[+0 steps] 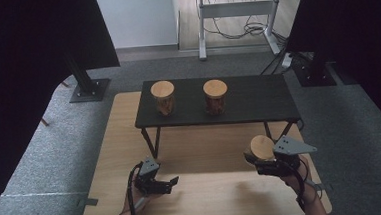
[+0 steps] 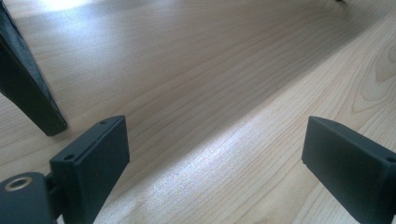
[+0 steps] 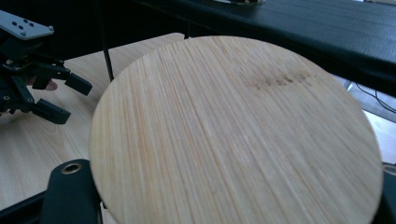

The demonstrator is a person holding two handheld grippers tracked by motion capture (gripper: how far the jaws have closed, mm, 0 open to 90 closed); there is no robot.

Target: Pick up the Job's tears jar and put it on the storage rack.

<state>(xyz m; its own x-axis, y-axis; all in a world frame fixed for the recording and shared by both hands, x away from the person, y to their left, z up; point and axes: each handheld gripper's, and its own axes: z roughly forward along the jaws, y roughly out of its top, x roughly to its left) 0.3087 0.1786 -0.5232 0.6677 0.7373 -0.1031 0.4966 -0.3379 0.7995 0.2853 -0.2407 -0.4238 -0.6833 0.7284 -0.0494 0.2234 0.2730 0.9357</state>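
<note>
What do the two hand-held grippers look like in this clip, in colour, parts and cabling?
Both are black. The left hand-held gripper has two flat rectangular jaws with small screw holes, a brass-ringed hole at its base, a grey plate on top and a black cable trailing along the forearm. The right hand-held gripper carries a larger grey three-cornered plate with small holes and a black cable looping by the wrist. No sleeves are visible.

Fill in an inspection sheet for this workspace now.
Surface: light wooden table, with a black low shelf standing on it.
Job's things: two wooden-lidded jars on the shelf; a third jar in the right gripper.
Clutter: nothing seen.
Grippers: left gripper open, holding nothing; right shut on the jar.
Cables: gripper cable; floor cables.
Surroundings: grey carpet, black curtains.
</note>
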